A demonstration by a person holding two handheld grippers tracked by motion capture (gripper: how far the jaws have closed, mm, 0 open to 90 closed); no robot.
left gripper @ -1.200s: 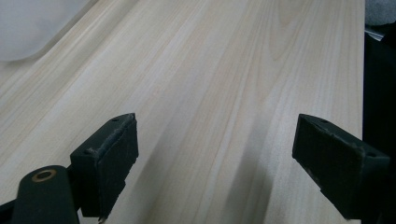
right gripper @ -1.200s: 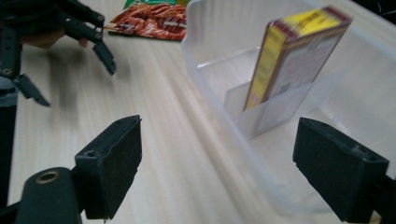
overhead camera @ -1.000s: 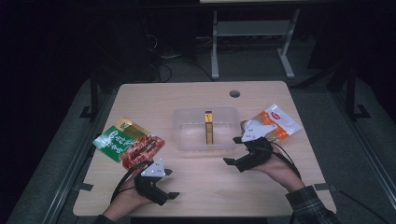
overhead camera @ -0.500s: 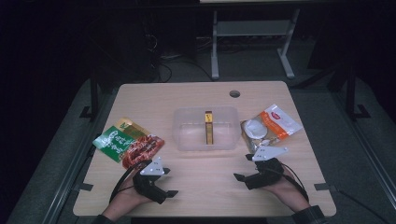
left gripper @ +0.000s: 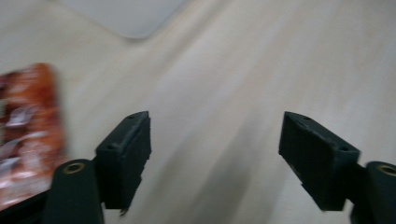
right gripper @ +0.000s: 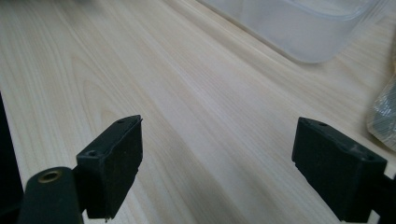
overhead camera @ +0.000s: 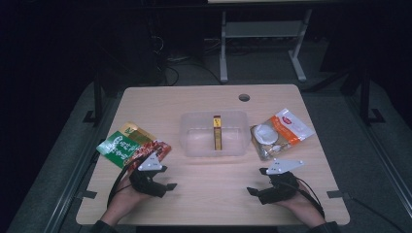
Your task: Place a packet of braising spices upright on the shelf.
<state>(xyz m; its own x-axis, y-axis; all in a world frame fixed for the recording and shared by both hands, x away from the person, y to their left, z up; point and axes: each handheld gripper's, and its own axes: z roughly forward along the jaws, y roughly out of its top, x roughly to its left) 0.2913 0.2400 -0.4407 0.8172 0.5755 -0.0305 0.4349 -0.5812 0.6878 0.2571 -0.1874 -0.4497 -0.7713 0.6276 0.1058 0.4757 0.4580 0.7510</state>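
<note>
**Bench stock: packets, bin, two idle claws**

While both claws rest low on the near part of the bench (overhead camera: 204, 102), nothing is between either pair of jaws. Left claw (overhead camera: 163, 180): jaws apart, having just been closing a little, bare wood between them in the left gripper view. Right claw (overhead camera: 257, 190): jaws wide apart over bare wood.

Items, left to right:
- Green packet (overhead camera: 118, 147), left side, partly under its neighbour.
- Red packet (overhead camera: 154, 147), just beyond the left claw, overlapping the green packet; its edge shows blurred in the left gripper view (left gripper: 25, 130).
- Clear bin (overhead camera: 214, 134), centre, holding one slim brown-and-gold packet (overhead camera: 217, 132) that lies along its middle.
- Orange-and-white packet (overhead camera: 281, 132), right of the bin, touching or nearly touching its right wall, beyond the right claw.

Risks, as judged: the red packet lies flat and overlapped, so a claw closing on it may pinch the green one as well, or slide over the glossy film and miss. A shove against the light bin would likely shift it.
</note>
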